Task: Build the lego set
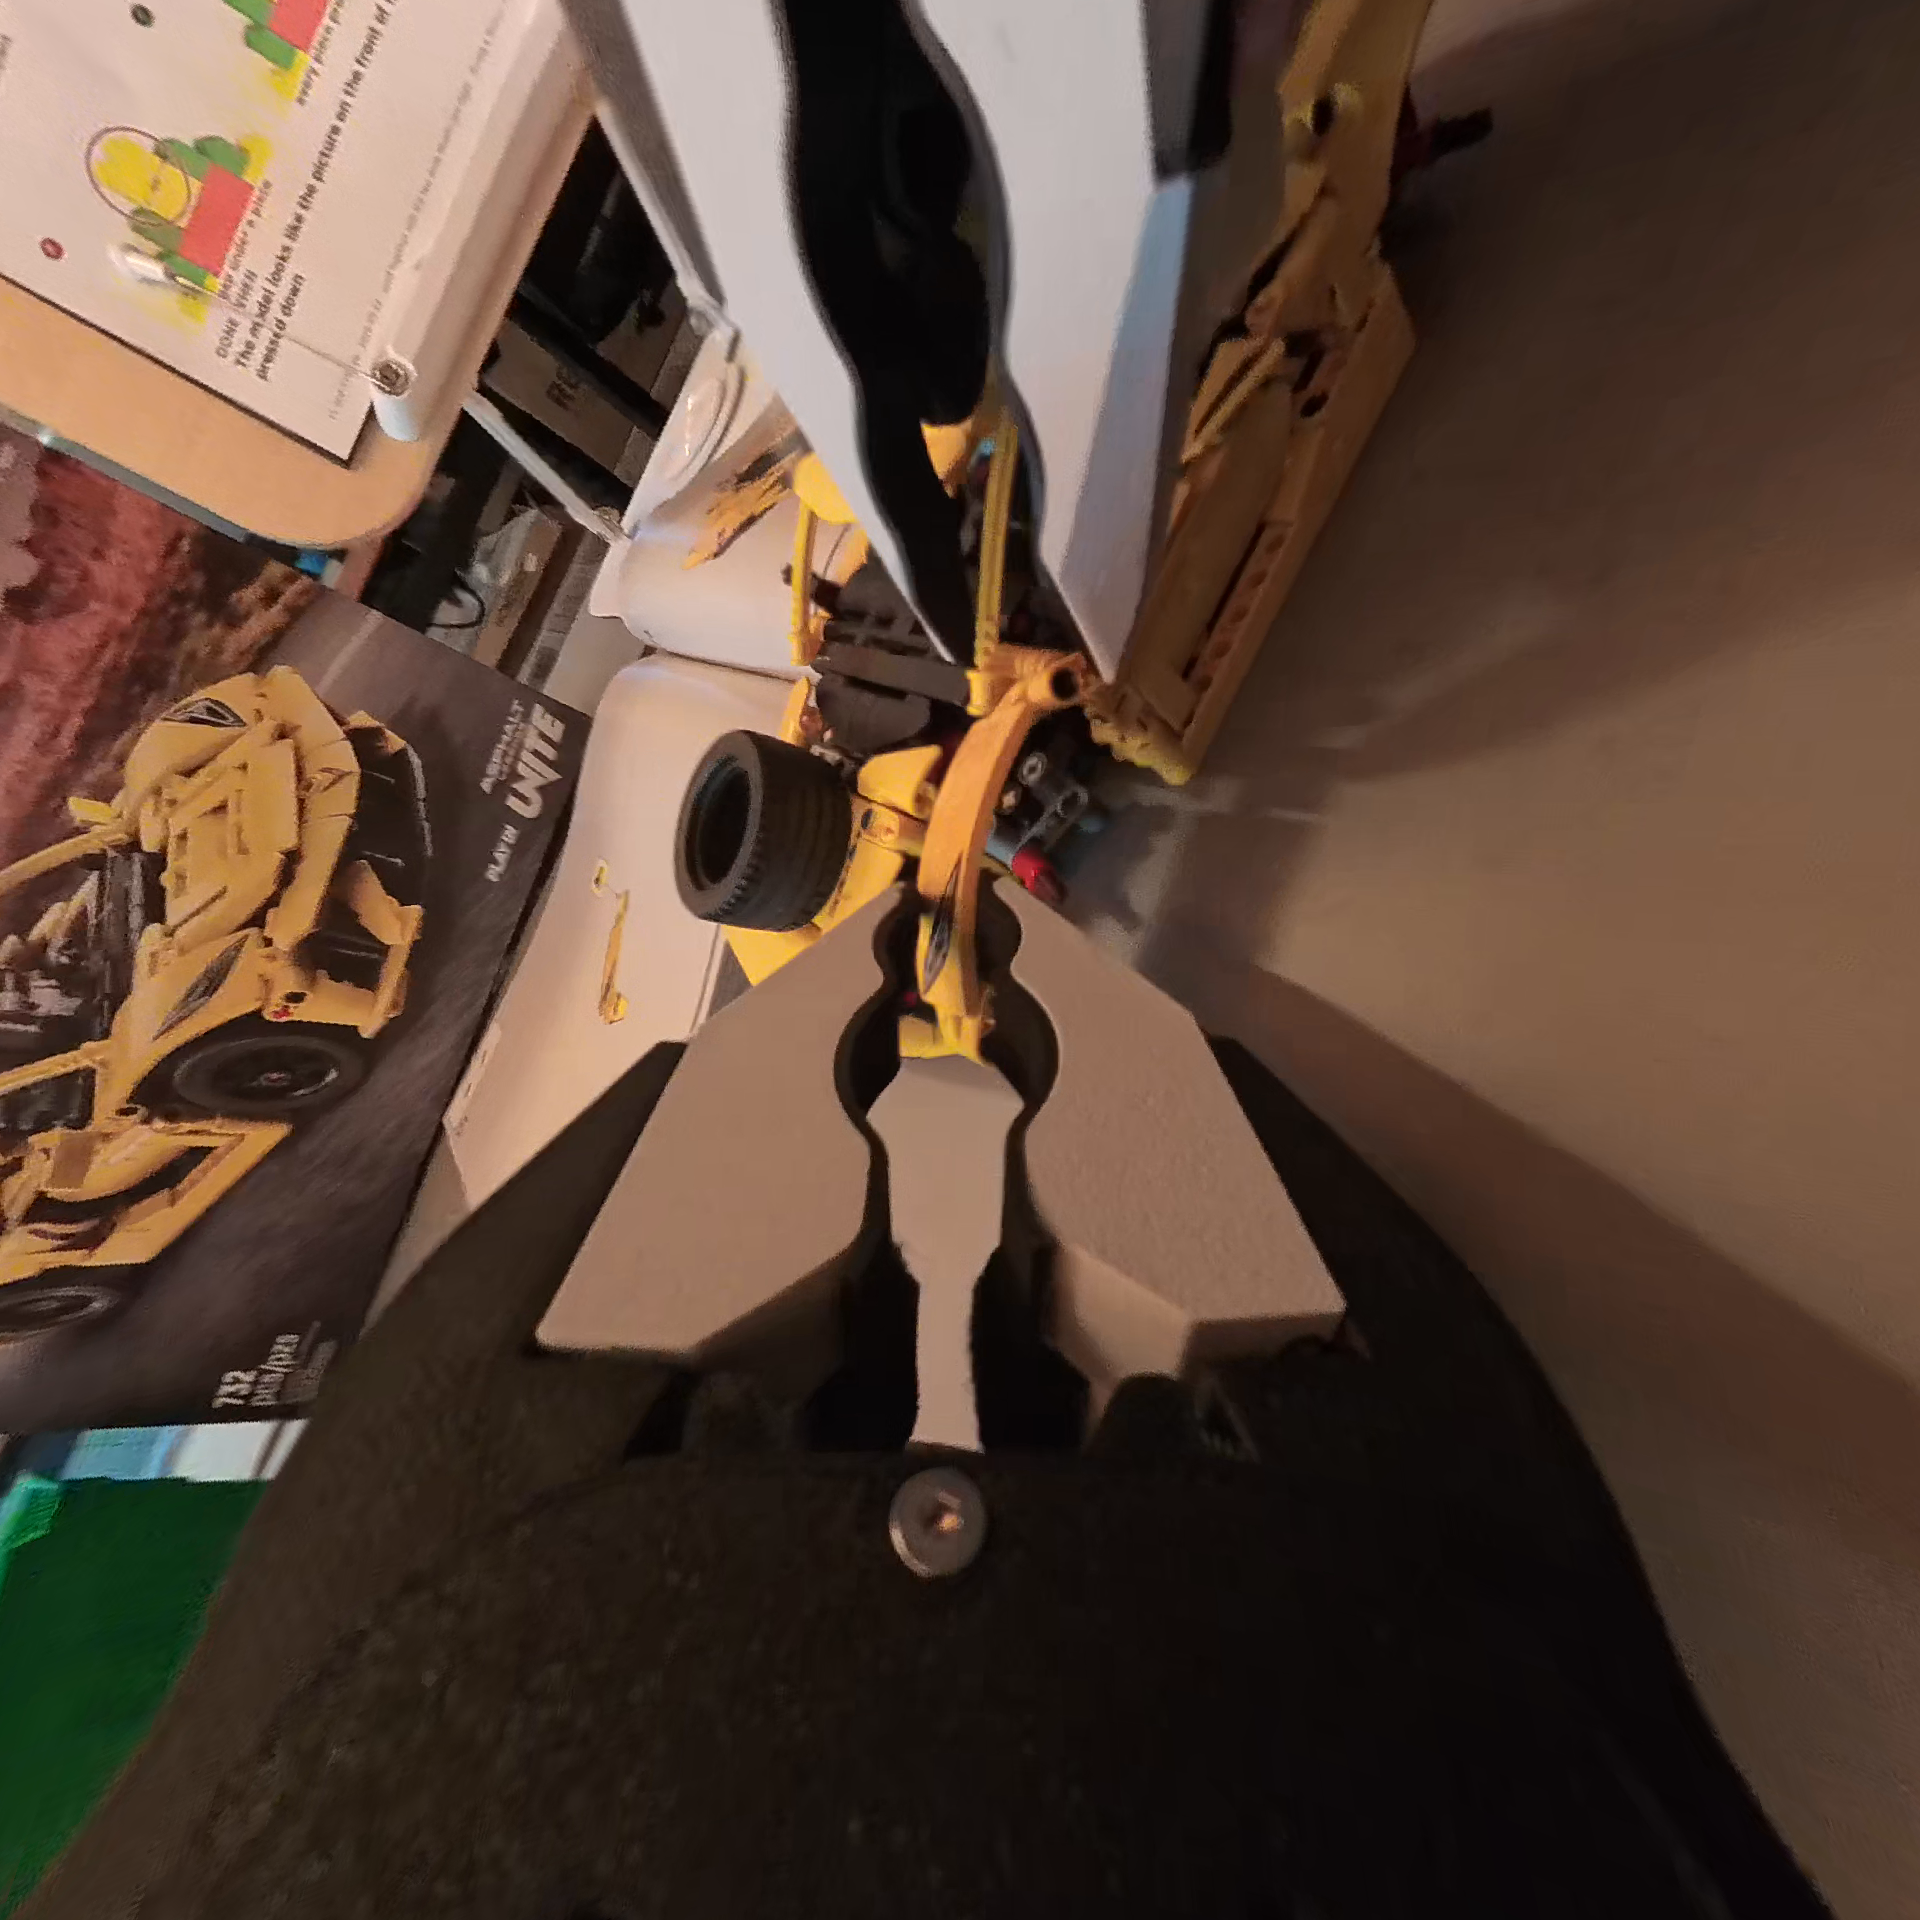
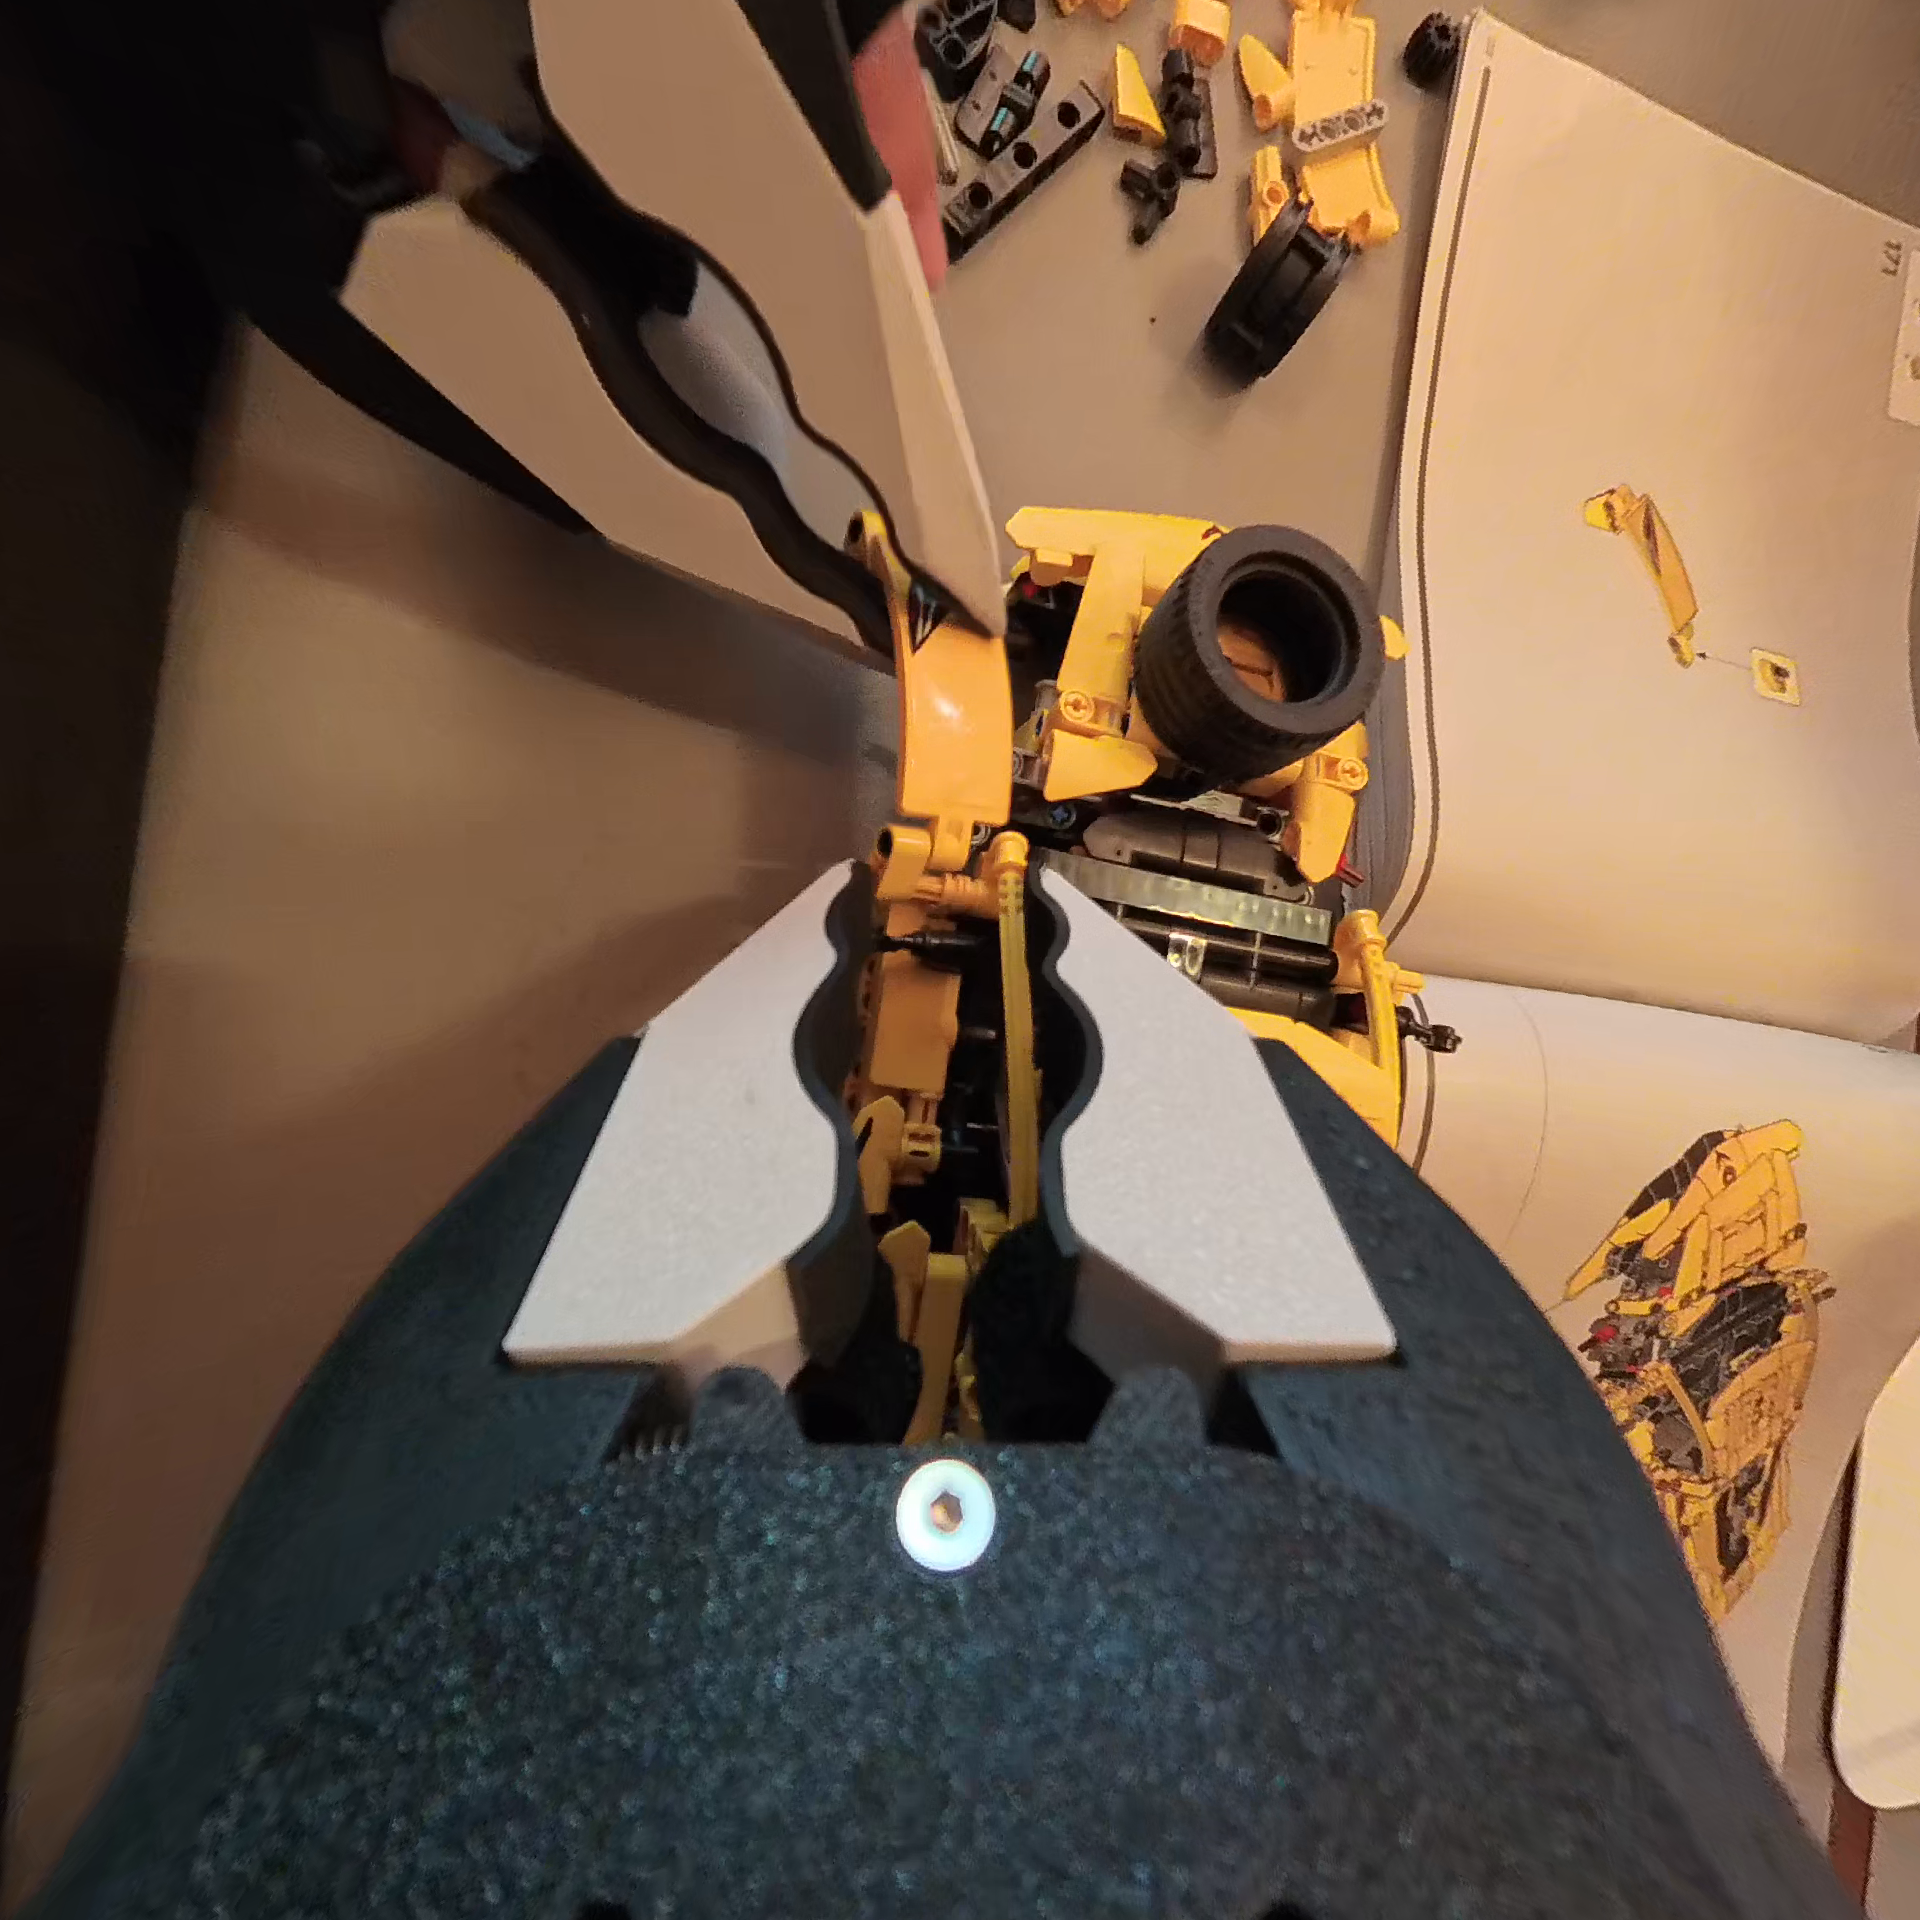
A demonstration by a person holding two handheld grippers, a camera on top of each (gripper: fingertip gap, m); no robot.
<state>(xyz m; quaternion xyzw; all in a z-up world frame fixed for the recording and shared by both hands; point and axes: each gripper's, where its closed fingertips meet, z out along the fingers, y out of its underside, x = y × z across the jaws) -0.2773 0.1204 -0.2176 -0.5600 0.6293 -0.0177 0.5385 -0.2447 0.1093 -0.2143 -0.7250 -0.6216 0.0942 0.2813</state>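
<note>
The part-built yellow lego car (image 2: 1195, 914) is held on its side over the beige table, with a black tyre (image 2: 1257, 675) on its end. My right gripper (image 2: 943, 878) is shut on the car's yellow frame and a thin yellow rod. My left gripper (image 1: 948, 904) is shut on a yellow curved arch panel (image 1: 971, 800) at the car's end, beside the tyre (image 1: 758, 831). The right wrist view shows the left gripper (image 2: 940, 623) pinching that panel (image 2: 956, 696). The left wrist view shows the right gripper (image 1: 1023, 649) coming from the far side.
The set's box (image 1: 260, 935) lies at the left. Open instruction pages (image 2: 1621, 520) lie under and right of the car. Loose yellow and black pieces (image 2: 1174, 125) and a spare black wheel (image 2: 1278, 281) lie at the far side. A long yellow beamed section (image 1: 1299, 416) runs beside the right gripper. The grippers' ends are close to 4 cm from one another.
</note>
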